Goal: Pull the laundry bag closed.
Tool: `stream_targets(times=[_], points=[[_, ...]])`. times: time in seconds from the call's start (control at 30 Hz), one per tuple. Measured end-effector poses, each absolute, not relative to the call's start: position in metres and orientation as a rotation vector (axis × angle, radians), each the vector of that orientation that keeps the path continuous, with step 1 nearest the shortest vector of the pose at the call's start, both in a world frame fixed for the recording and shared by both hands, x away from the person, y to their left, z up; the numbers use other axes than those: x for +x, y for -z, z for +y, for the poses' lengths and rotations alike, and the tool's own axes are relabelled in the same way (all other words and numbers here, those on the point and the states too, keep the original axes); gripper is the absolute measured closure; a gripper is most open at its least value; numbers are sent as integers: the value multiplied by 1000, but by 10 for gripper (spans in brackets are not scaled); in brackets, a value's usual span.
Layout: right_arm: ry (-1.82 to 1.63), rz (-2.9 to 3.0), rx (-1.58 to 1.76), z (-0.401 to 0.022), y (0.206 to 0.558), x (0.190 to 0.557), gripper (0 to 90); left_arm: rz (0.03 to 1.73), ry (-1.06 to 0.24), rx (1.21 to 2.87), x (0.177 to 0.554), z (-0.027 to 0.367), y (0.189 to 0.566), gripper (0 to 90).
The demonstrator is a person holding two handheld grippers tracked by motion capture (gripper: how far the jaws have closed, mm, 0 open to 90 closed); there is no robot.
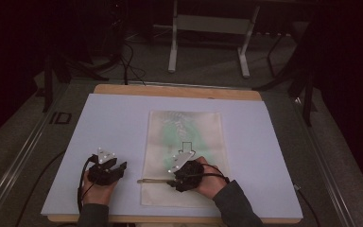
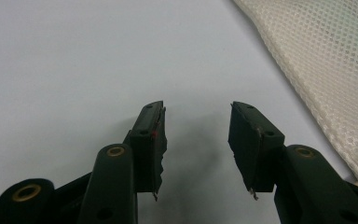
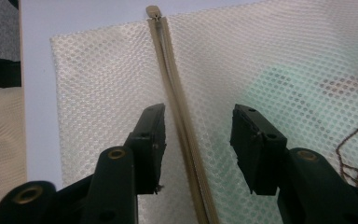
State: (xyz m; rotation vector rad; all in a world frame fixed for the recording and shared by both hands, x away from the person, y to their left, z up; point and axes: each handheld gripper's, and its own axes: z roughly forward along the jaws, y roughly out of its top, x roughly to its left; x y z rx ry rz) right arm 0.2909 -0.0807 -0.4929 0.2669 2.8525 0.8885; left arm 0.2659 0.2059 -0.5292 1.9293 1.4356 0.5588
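Observation:
A cream mesh bag [image 1: 184, 132] lies flat on the pale sheet [image 1: 113, 123], with something green [image 3: 307, 84] showing through the mesh. Its beige zipper [image 3: 172, 79] runs across the near end, the pull tab [image 3: 153, 10] at the bag's left edge. My right gripper [image 1: 174, 181] sits low over the bag, pointing left along the zipper [image 1: 152, 180]. In the right gripper view the right gripper [image 3: 198, 128] is open, one jaw on each side of the zipper, neither pad pressing it. My left gripper [image 1: 119, 170] rests open on the sheet left of the bag [image 2: 317, 60], with nothing between its fingers [image 2: 151, 135].
The sheet covers a wooden table whose edge [image 1: 179, 91] shows at the back. A brown stitched outline [image 3: 354, 158] marks the bag near the green patch. On the floor beyond stand the legs of a metal frame [image 1: 172, 47], with cables [image 1: 130, 66] beside them.

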Motion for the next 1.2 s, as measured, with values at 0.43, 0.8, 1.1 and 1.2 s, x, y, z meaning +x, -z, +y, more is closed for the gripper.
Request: stream_targets(times=[0.43, 0.8, 1.1, 1.2], points=[[-894, 2872, 212, -63, 494, 289, 598, 1433, -560, 1929, 266, 206, 529, 552], [-909, 2879, 172, -45, 495, 288, 697, 1432, -556, 1932, 266, 206, 529, 552], [-921, 2874, 152, -34, 495, 288, 719, 1431, -555, 1932, 266, 206, 529, 552], [-933, 2874, 140, -28, 496, 288, 720, 1431, -554, 1932, 266, 206, 529, 551]])
